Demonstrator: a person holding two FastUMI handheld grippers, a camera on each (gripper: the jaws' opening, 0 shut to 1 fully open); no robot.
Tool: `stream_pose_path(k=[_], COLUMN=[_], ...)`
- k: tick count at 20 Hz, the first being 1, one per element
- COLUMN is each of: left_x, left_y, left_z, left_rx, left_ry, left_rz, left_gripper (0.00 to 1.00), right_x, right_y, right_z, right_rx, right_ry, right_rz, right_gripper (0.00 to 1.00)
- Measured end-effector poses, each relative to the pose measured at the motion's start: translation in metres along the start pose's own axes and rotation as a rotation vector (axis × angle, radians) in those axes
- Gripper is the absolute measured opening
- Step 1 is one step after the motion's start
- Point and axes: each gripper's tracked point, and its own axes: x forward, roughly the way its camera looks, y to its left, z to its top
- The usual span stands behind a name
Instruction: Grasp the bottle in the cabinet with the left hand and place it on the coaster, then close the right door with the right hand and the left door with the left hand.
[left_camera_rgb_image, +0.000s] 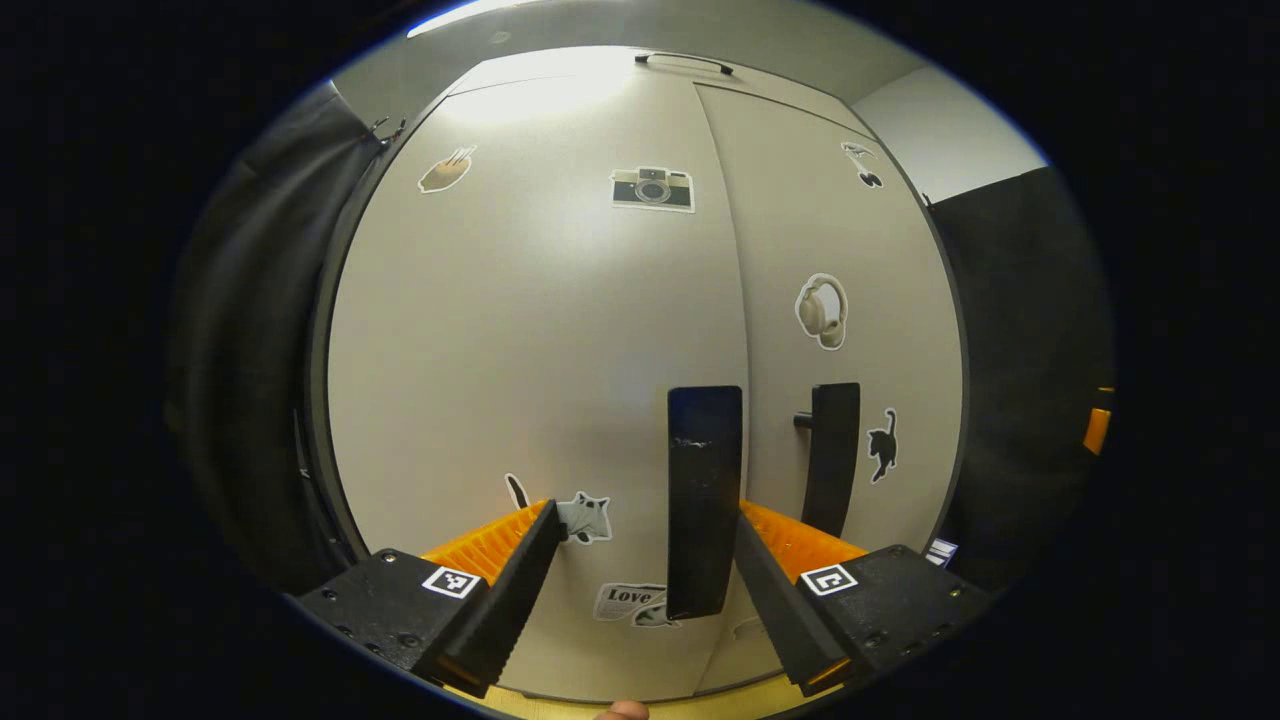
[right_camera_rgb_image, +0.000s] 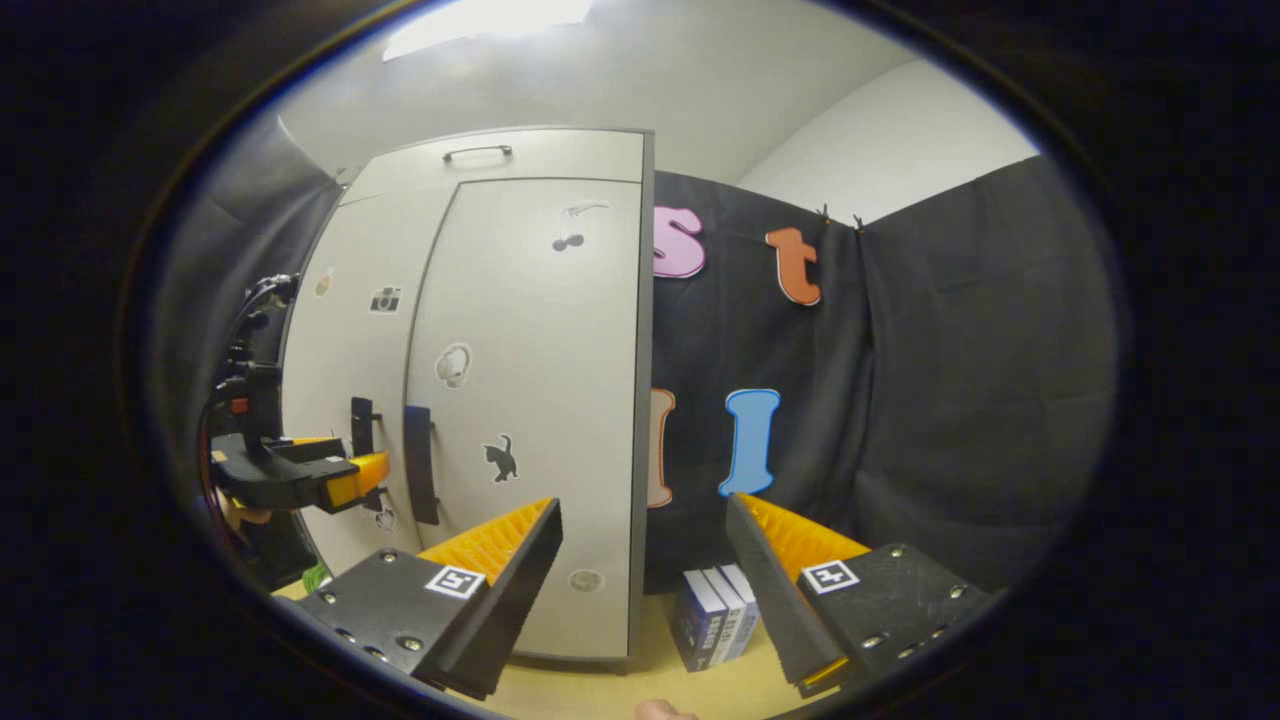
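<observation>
Cabinet (right_camera_rgb_image: 520, 400): I see it standing on the wooden tabletop (right_camera_rgb_image: 600, 690), against the booth's black cloth wall; both doors lie flush with its front.
Left door (left_camera_rgb_image: 530, 330): it faces my left gripper squarely, with a camera sticker (left_camera_rgb_image: 652, 189) high up and a cat-face sticker (left_camera_rgb_image: 586, 517) low down.
Right door (left_camera_rgb_image: 835, 300): it carries a headphone sticker (left_camera_rgb_image: 821, 311) and a black cat sticker (left_camera_rgb_image: 881, 445).
Left door handle (left_camera_rgb_image: 704, 500): a dark upright bar, sitting between my left gripper's fingers, close by its right finger; I cannot tell whether they touch.
Right door handle (left_camera_rgb_image: 831, 455): a matching bar, just beside the first, outside the fingers.
Left gripper (left_camera_rgb_image: 645, 545): fingers spread wide, gripping nothing. From the right gripper view I see it (right_camera_rgb_image: 375, 470) at the left door handle.
Right gripper (right_camera_rgb_image: 645, 545): fingers released and apart, holding nothing, aimed at the cabinet's right edge and the cloth wall.
Boxes (right_camera_rgb_image: 715, 615): a small stack of dark boxes standing on the tabletop, just right of the cabinet, between my right gripper's fingers but farther off.
Bottle and coaster: I cannot locate either from these two views.
</observation>
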Motion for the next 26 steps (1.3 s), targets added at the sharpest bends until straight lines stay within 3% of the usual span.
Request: stream_pose_path(k=[12, 15, 18, 26], left_x=[0.000, -0.003, -0.033, -0.158], left_y=[0.000, -0.001, -0.002, 0.004], left_z=[-0.001, -0.005, 0.018, 0.100], left_rx=[0.008, 0.026, -0.027, 0.026], left_ry=[-0.005, 0.038, 0.009, -0.038], left_rz=[0.032, 0.027, 0.038, 0.165], left_gripper=[1.00, 1.00, 0.99, 0.99], right_x=[-0.003, -0.007, -0.014, -0.034], right_y=[0.004, 0.008, 0.012, 0.022], right_z=[0.002, 0.006, 0.012, 0.050], right_rx=[0.009, 0.005, 0.011, 0.127], right_ry=[0.002, 0.005, 0.003, -0.009], right_rz=[0.030, 0.046, 0.079, 0.145], right_gripper=[0.99, 0.99, 0.99, 0.99])
